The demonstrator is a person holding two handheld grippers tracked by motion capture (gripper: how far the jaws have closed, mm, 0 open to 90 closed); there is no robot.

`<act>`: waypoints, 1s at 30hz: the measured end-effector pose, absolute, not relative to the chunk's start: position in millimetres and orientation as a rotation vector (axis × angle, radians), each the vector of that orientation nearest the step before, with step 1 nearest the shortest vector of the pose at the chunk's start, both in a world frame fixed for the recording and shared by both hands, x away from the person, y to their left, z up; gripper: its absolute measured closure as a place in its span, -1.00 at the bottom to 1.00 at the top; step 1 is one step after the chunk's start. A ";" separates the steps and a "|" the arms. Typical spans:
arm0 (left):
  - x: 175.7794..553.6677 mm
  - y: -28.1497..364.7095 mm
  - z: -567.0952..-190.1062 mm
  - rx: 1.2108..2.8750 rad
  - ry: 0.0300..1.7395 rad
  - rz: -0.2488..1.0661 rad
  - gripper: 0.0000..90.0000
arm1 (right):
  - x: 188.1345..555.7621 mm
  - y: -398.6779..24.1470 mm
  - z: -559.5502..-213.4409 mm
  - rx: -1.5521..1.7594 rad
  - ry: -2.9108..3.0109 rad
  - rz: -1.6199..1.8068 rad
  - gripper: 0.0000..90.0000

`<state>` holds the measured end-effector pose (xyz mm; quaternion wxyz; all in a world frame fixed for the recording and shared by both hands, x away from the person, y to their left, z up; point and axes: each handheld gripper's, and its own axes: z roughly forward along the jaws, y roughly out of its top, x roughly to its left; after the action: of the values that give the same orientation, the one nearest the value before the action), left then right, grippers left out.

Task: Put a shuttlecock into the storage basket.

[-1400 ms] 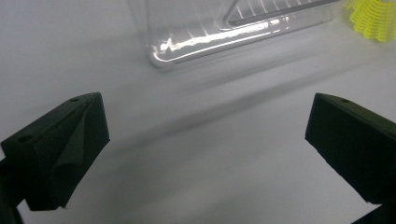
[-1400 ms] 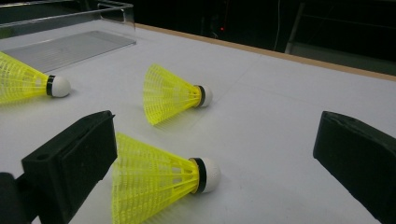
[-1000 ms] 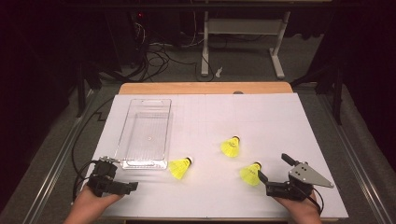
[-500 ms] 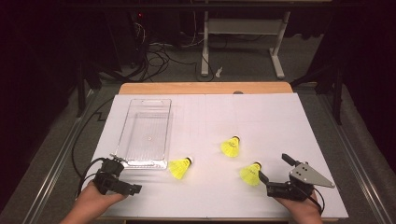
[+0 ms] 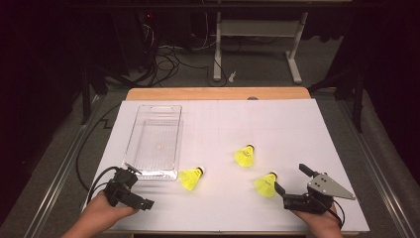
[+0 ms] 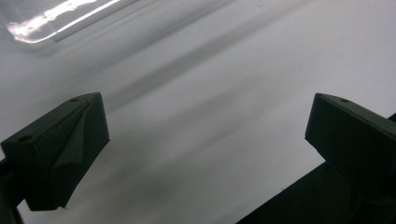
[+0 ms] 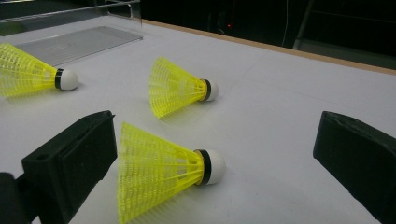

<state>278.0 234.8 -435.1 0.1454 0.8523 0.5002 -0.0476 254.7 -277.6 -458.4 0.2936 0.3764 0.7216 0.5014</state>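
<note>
The right tongs [image 5: 291,182] rest low at the near right of the white-covered counter [image 5: 307,129], jaws spread wide and holding nothing. The nearest yellow plastic shuttlecock with a white cork tip [image 7: 163,168] lies on its side just ahead of them, its mesh skirt close beside the left jaw and its cork pointing toward the open gap. Two more yellow shuttlecocks lie farther off: the middle shuttlecock [image 5: 245,155] a little beyond, and the left shuttlecock [image 5: 190,178] just beside the near end of the clear plastic rectangular tray [image 5: 154,141], which stands empty at the far left. The left tongs [image 5: 130,187] sit released at the near left corner of that tray, over bare counter.

The step in hand looks like picking up the nearest shuttlecock. To do it well, the right tongs should shift left so the skirt sits centred between the jaws, then close gently near the black band, where the body is stiffer; squeezing the open skirt would likely crush it or let it roll aside.
</note>
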 end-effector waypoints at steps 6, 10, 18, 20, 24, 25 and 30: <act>277.6 222.5 -433.4 2.480 1.409 -0.156 -0.98 | 254.7 -277.2 -458.5 1.002 1.924 1.335 -0.99; 277.8 213.4 -433.2 2.506 1.378 -0.172 -0.98 | 254.6 -277.0 -458.5 0.998 1.925 1.337 -0.99; 278.4 196.2 -432.4 2.531 1.334 -0.194 -0.98 | 254.8 -276.7 -458.6 0.995 1.930 1.337 -0.99; 278.8 191.7 -432.2 2.541 1.319 -0.198 -0.98 | 254.8 -276.5 -458.6 0.996 1.930 1.338 -0.99; 279.4 185.1 -432.0 2.550 1.299 -0.212 -0.98 | 254.7 -276.3 -458.5 0.994 1.930 1.338 -0.99; 279.6 180.4 -431.9 2.562 1.286 -0.218 -0.98 | 254.7 -276.2 -458.5 0.993 1.931 1.340 -0.99; 279.9 169.5 -431.4 2.565 1.258 -0.236 -0.98 | 254.4 -275.1 -458.7 0.990 1.937 1.340 -0.99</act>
<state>279.9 169.5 -431.4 0.1371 0.8862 0.4349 -0.0817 254.4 -275.1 -458.7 0.2891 0.3710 0.7256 0.5022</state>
